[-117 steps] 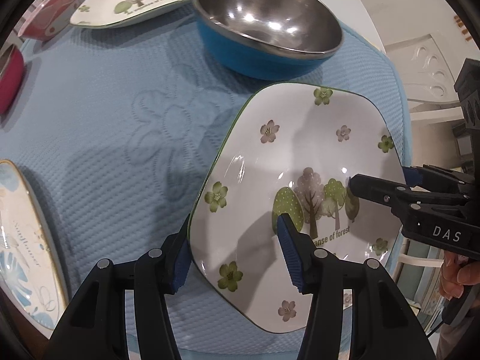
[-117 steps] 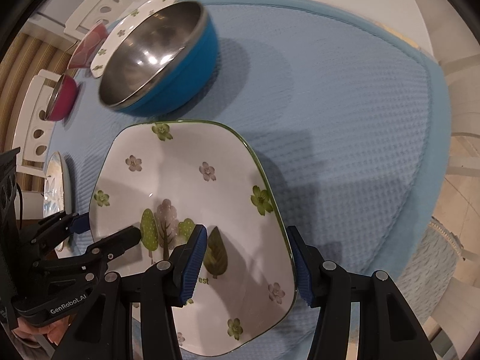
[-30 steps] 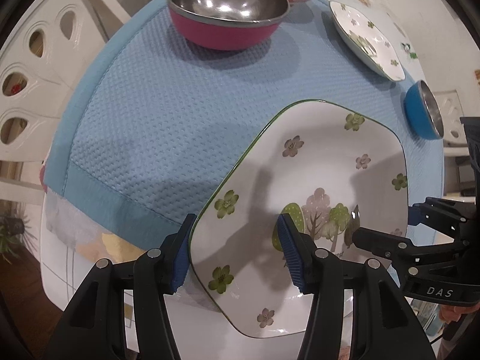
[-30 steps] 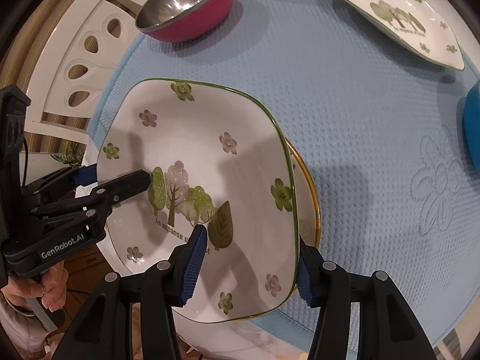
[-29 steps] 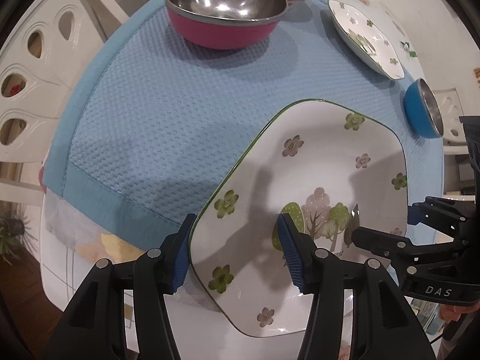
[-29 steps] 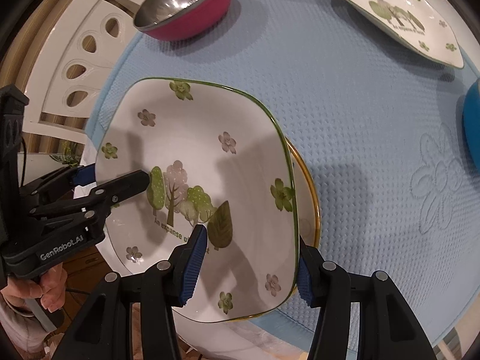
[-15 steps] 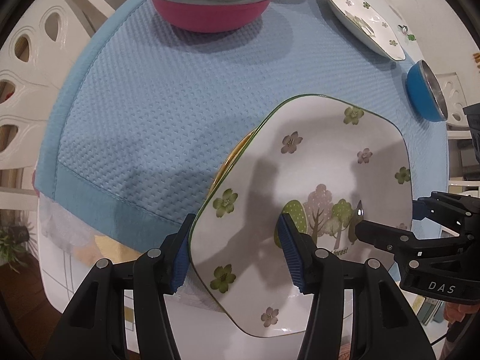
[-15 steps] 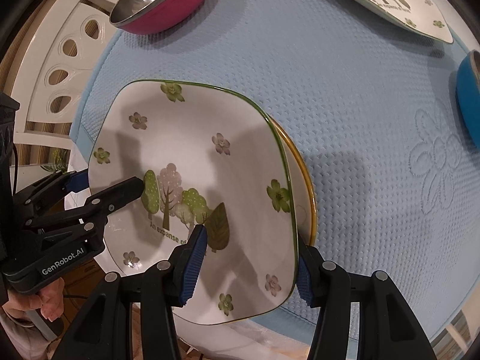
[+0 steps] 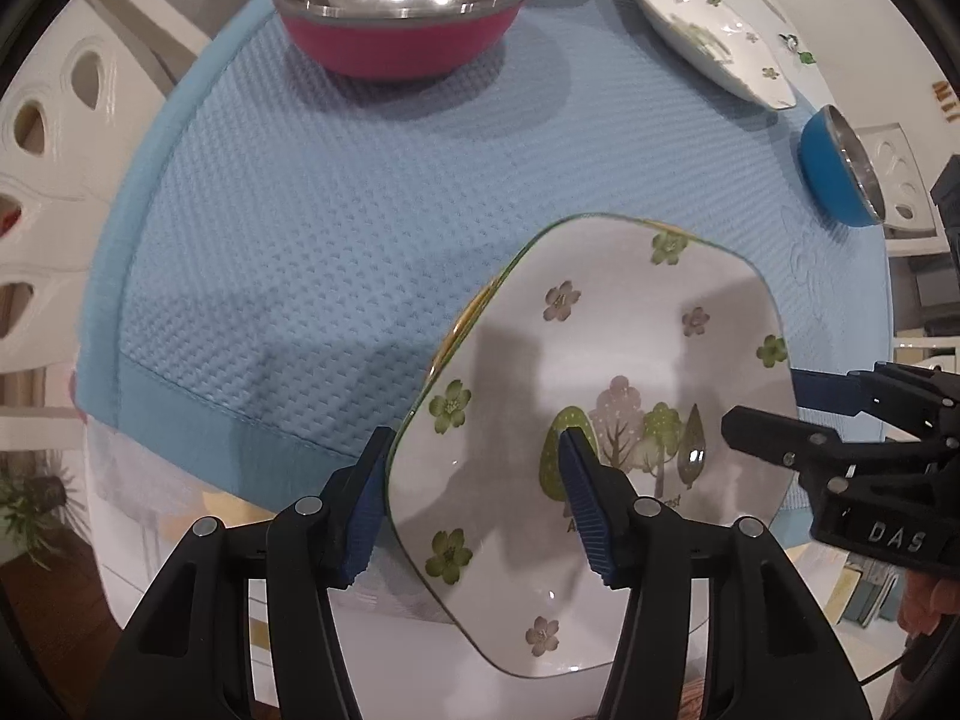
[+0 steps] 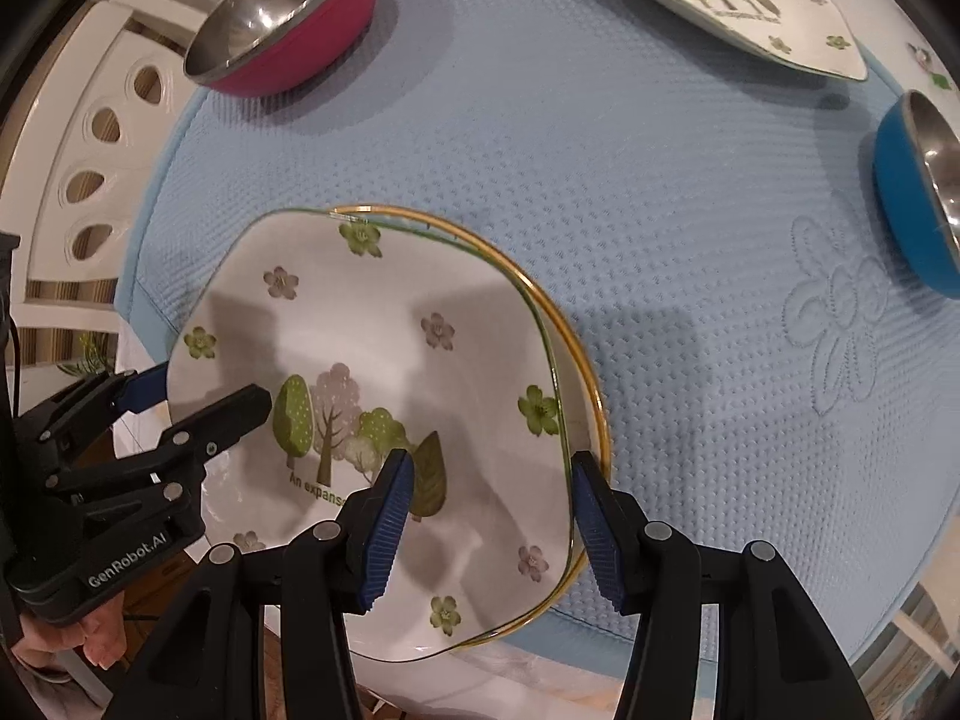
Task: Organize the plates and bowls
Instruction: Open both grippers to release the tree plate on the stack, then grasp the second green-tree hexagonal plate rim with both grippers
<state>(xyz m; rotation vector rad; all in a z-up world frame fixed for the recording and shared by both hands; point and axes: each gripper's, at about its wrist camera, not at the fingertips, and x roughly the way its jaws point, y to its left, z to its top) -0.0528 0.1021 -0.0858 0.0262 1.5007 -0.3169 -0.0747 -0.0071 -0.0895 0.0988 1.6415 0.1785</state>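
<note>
A white square plate (image 9: 606, 360) with green flowers and trees, also in the right wrist view (image 10: 372, 354), lies over a gold-rimmed plate (image 10: 591, 396) near the table's front edge. My left gripper (image 9: 474, 498) holds the flowered plate's left rim between its jaws. My right gripper (image 10: 489, 522) holds its right rim, with the gold rim just inside the outer finger. Each gripper shows in the other's view, on the plate's opposite rim.
On the blue table mat (image 9: 336, 228) stand a pink steel bowl (image 9: 396, 6), a second flowered plate (image 9: 708, 30) and a blue steel bowl (image 9: 840, 168). A white chair back (image 10: 102, 138) is beside the table's left edge.
Both grippers have carried the flowered plate from beside the blue bowl to the near left of the mat and lowered it over the gold-rimmed plate.
</note>
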